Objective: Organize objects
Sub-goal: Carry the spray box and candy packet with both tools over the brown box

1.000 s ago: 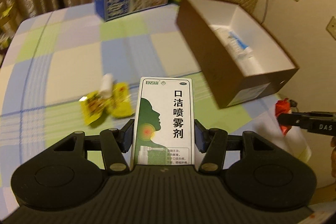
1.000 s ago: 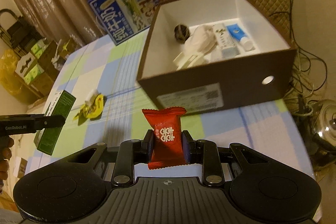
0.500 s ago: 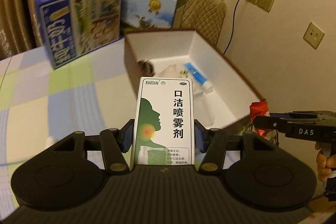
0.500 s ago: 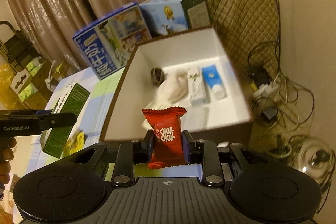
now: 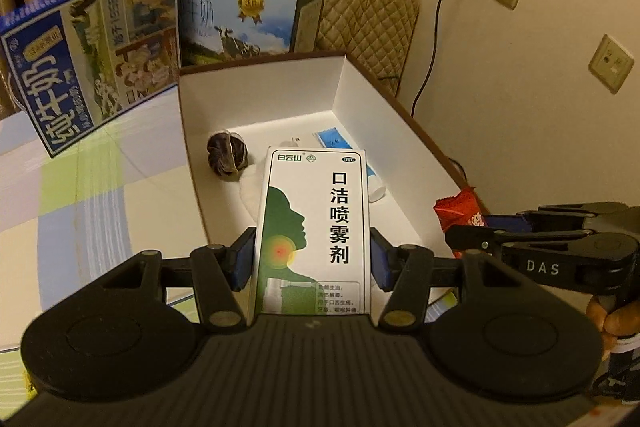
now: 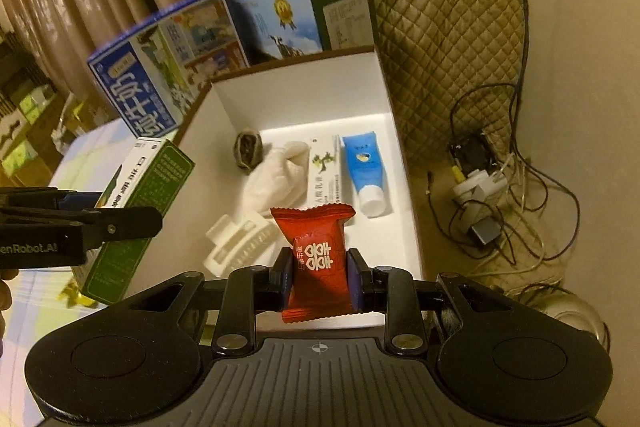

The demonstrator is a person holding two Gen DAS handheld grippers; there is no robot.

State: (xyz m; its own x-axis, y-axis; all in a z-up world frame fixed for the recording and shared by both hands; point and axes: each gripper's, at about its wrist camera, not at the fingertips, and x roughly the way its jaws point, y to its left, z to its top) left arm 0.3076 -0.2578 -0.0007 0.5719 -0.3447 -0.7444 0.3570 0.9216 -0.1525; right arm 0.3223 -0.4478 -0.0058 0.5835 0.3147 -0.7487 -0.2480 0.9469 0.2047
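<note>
My left gripper (image 5: 313, 263) is shut on a white and green spray medicine box (image 5: 314, 227), held upright over the near left part of the open brown box (image 5: 260, 87) with white inside. My right gripper (image 6: 316, 277) is shut on a red candy packet (image 6: 314, 251), held above the box's near edge. In the right wrist view the medicine box (image 6: 136, 211) hangs at the left, over the brown box's (image 6: 300, 99) left wall. Inside lie a blue tube (image 6: 364, 167), a white tube box (image 6: 326, 171), a white cloth (image 6: 276, 179), a dark round ball (image 6: 248, 149) and a white hair clip (image 6: 238, 243).
Two milk cartons (image 5: 92, 43) (image 5: 248, 11) stand behind the brown box on the checked tablecloth (image 5: 80, 187). A quilted chair (image 6: 444, 39) and tangled cables (image 6: 492, 187) are at the right by the wall. Yellow packets (image 6: 76, 297) lie on the table at the left.
Both grippers moved forward and up, from over the table to above the brown box's inside. Each keeps hold of its item.
</note>
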